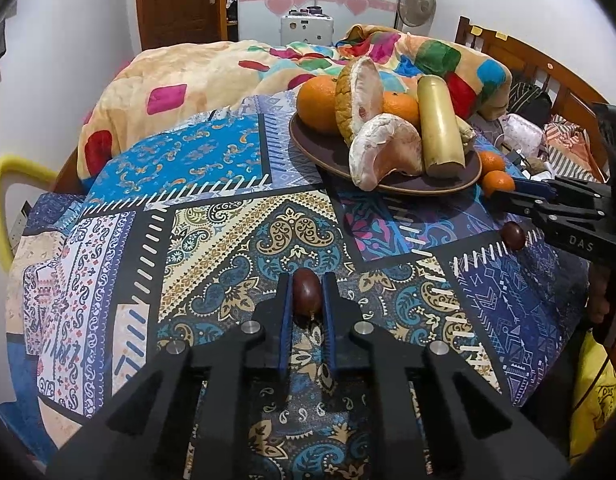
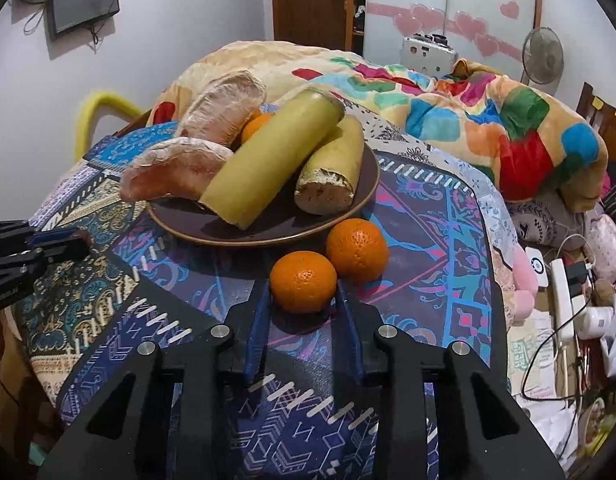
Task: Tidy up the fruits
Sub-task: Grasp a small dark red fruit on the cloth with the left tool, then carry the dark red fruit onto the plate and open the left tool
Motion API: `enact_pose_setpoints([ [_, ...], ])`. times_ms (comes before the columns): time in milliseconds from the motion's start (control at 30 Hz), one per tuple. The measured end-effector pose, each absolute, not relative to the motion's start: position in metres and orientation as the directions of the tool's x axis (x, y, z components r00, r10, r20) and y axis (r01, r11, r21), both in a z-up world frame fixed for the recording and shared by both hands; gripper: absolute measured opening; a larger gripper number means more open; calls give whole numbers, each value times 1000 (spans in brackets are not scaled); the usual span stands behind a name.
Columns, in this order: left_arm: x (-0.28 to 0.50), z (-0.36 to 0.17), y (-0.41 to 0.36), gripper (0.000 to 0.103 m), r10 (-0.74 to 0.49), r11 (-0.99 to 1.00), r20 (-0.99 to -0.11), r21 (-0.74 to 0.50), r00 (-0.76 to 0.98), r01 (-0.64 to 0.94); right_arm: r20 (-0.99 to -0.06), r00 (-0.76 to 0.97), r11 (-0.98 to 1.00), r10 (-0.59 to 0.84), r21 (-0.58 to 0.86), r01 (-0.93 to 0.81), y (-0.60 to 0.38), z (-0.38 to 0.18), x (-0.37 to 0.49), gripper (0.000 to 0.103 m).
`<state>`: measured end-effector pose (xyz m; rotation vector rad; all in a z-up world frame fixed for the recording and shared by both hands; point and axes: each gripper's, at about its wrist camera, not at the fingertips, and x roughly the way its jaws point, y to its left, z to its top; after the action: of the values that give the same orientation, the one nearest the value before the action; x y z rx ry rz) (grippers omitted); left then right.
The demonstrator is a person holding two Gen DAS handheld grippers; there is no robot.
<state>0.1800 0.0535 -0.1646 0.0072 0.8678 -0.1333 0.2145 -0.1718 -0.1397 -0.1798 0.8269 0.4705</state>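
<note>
Two fruits are gripped at once, one in each tool. A small dark brown oval fruit lies on the patterned cloth, its long axis running straight away from the left wrist camera and in line with the fingers; the left gripper is closed on its sides. A small orange sits on the same cloth just in front of the brown plate, touching a second orange; the right gripper is closed against its flanks. This looks like the grasping step, with both fruits not yet lifted. Next, each likely needs raising clear and carrying to the plate, which is already crowded with pomelo pieces and pale yellow cylinders, so free spots are few. Another dark fruit waits beside the right gripper.
</note>
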Motion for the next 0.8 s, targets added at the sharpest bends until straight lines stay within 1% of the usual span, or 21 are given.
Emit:
enact_pose_setpoints([
  [367,191,-135,52,13,-120,991,-715,-42,689,129,-693,616,873,374,38,-487,-170,-116,212,31],
  [567,217,-121,49,13,-118,991,-691,-38,713,127,-686,620,868,381,34,-495,-163,-114,221,31],
  [800,252,-118,42,13,-135,989,-688,-50,713,139,-693,613,862,379,24,-506,-155,-120,230,31],
])
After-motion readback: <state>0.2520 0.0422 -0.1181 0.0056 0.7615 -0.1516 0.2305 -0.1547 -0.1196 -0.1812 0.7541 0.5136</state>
